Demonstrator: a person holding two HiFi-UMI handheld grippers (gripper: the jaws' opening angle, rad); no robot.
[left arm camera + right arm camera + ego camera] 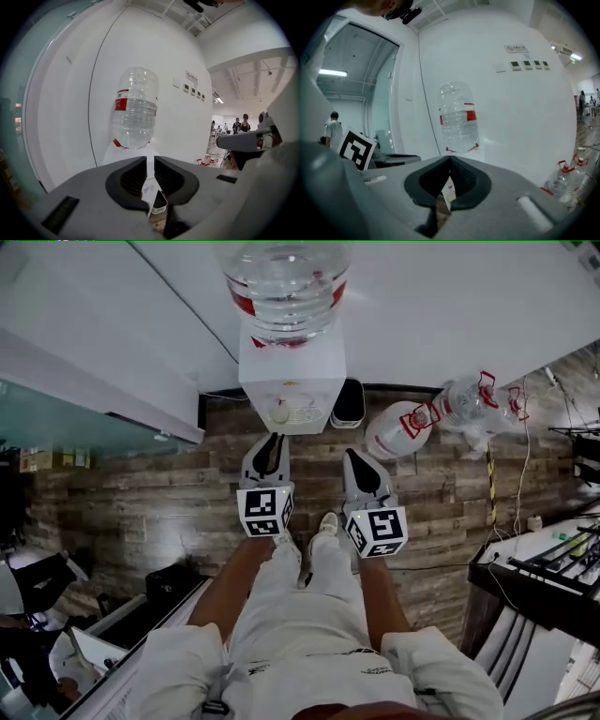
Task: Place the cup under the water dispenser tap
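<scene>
Cup (279, 412) appears to sit in the water dispenser (291, 381) recess under the tap, contents not discernible; task judged essentially done, both grippers well clear. Left gripper (270, 444): jaws a narrow slit apart, empty; right gripper (354, 461): jaws closed together, empty. Inverted bottle (284, 282) on top holds clear water; spare bottles (403, 427) lie on the floor.

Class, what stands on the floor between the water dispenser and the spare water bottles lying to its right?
A black bin stands there, close beside the water dispenser, left of the spare bottles; the head view shows it.
</scene>
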